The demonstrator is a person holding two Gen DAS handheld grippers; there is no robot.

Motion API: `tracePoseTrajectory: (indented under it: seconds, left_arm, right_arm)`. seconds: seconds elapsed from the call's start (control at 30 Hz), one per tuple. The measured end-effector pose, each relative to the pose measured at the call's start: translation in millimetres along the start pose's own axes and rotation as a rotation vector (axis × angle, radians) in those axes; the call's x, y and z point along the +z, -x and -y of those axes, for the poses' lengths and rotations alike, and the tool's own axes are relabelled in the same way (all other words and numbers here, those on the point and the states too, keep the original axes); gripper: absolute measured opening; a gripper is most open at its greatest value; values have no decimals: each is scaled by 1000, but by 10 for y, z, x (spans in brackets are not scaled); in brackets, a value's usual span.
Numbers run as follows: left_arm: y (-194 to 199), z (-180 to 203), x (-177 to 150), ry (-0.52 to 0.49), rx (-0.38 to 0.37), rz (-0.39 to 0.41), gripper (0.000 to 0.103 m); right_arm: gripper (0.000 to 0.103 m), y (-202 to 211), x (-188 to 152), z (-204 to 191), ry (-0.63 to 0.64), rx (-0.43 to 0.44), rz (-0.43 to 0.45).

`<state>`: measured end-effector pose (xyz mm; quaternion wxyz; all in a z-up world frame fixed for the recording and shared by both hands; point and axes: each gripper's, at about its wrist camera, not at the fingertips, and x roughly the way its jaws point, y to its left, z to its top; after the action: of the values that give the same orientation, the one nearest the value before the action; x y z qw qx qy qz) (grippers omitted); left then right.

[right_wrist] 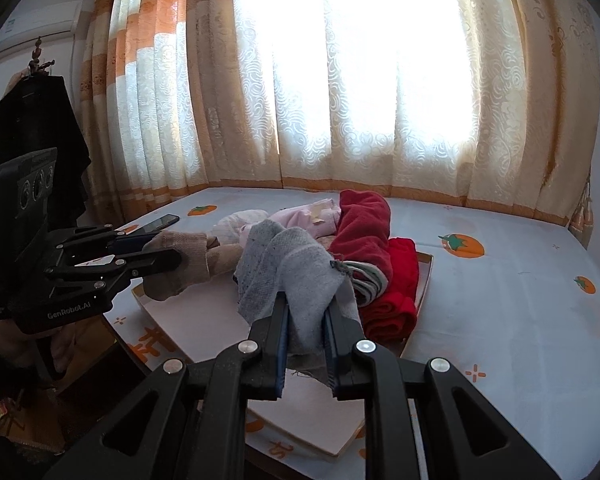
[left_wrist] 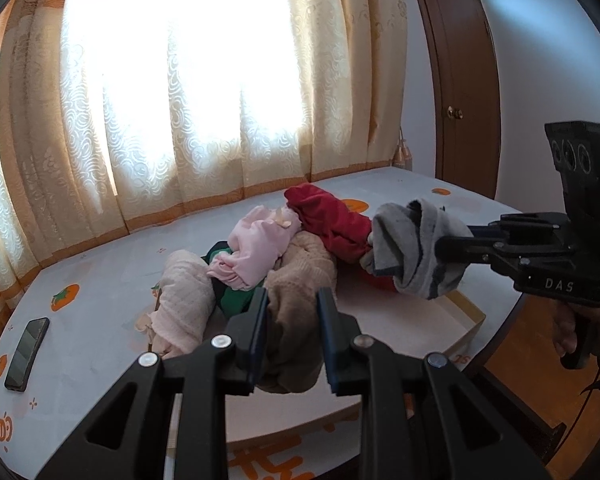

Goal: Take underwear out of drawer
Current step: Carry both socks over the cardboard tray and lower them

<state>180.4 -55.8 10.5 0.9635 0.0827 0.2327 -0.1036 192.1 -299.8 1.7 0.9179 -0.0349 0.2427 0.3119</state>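
Underwear is in both my grippers: the left gripper pinches a beige piece between its fingers, the right gripper a grey piece. I fear both, hanging loosely above the drawer, may slip out.

Black jaws, blue pads, silver screws.

Grey underwear, beige underwear, a white bedsheet with orange persimmon prints, cream-and-orange curtains.
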Motion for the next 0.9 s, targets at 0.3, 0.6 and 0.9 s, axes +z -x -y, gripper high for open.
tracePoseTrajectory:
  seconds: [0.3, 0.6, 0.9]
  left_arm:
    - [-232, -18, 60, 29, -26, -57, 23]
    - [-461, -43, 40, 57, -48, -121, 23]
    - [-634, 13, -9, 59, -63, -173, 23]
  right_arm:
    - [17, -154, 51, 35, -22, -4, -45]
    - [17, -358, 58, 92, -55, -20, -137]
    - [17, -501, 36, 123, -63, -22, -219]
